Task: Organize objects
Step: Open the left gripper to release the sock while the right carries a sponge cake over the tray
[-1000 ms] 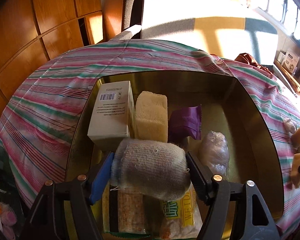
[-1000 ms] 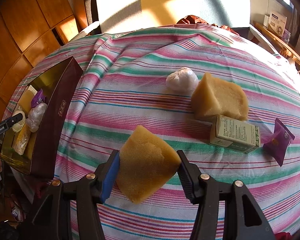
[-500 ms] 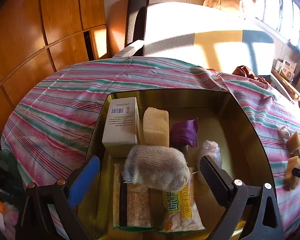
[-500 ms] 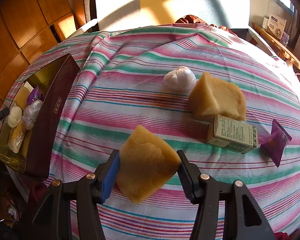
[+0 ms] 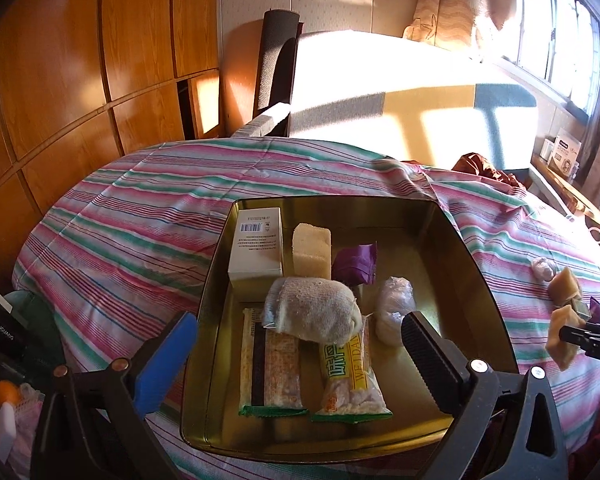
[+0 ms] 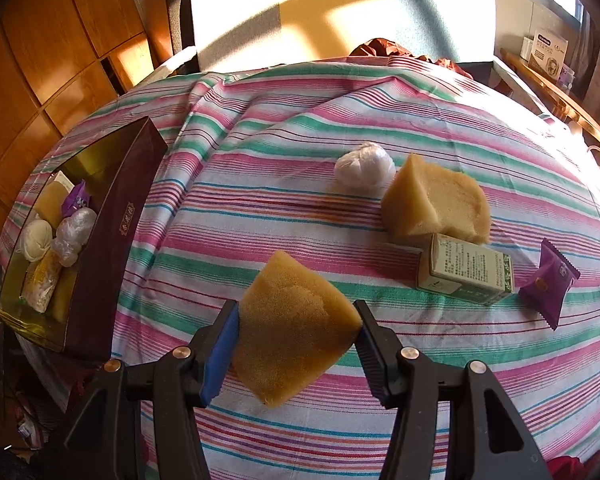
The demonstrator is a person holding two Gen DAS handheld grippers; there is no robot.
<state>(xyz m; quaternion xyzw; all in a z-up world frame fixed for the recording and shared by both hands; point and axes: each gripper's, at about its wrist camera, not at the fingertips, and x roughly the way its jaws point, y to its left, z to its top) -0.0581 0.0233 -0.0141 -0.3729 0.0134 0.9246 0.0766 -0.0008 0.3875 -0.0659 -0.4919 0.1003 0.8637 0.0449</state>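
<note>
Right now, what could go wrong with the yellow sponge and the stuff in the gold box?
The right gripper pinches the yellow sponge wedge only by its corners, so it might slip out. The white cloth bundle lies on top of two snack packets in the gold box and could roll. The box's near half looks crowded, so the sponge may knock things.

warm, low sunlight enters from the window (image 5: 556, 36) up and right of both grippers, casting hard shadows; fisheye bending and dark corners at every edge.
</note>
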